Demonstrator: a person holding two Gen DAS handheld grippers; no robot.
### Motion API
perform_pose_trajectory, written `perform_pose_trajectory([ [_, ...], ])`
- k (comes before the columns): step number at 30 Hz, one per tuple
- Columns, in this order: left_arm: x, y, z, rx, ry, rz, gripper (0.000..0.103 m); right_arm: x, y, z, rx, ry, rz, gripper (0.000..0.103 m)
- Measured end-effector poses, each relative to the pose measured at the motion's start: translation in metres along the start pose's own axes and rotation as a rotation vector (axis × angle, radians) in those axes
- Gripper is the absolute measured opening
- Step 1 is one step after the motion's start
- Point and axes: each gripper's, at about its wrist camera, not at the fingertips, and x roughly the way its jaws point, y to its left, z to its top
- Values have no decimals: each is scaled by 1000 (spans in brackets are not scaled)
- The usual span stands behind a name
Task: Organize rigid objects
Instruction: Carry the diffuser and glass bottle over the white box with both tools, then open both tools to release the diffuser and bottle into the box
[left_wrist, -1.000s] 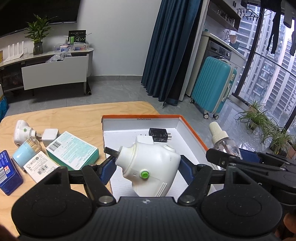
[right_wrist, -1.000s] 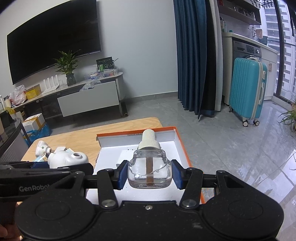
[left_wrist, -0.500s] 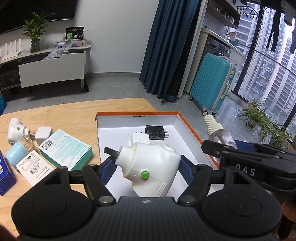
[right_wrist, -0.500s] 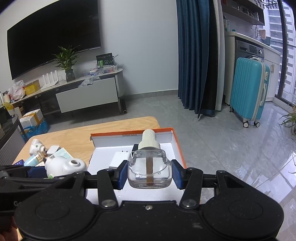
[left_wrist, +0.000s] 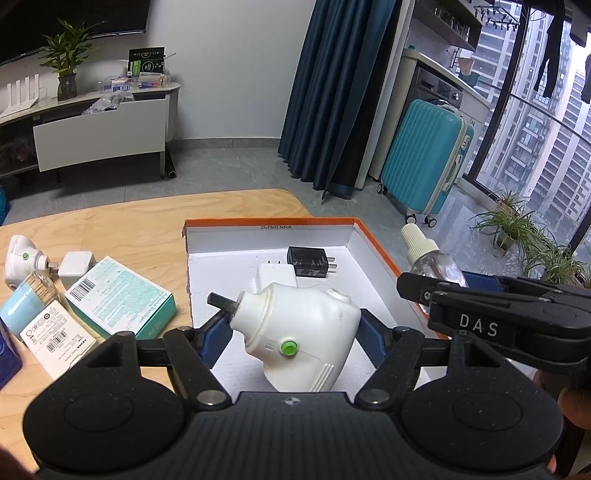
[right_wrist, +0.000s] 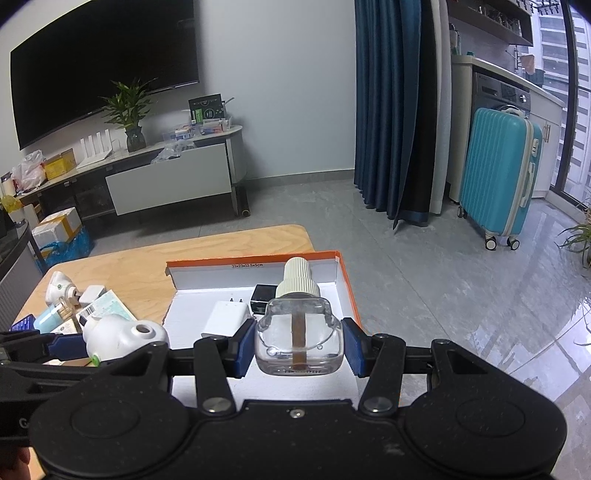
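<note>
Tools pinch a white plug-in heater and clear bottle above the wooden table's orange-rimmed box.

The white plug-in heater hides the near part of the white charger behind it, and its own base drops out of sight behind the black gripper body. The print on the teal box and on the small white box is too small to read. At the left edge a blue packet is cut off — only a corner shows. The clear bottle is half hidden behind the right gripper's arm.
</note>
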Motion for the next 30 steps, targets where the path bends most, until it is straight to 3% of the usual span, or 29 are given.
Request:
perform_pose_trajectory([
  [27,29,-8,2,29,46,-16,73,54,-5,15,-47,96,31,60],
  [30,32,-8,1,27,53,-13,73,56,-8,17,-42,69,20,61],
])
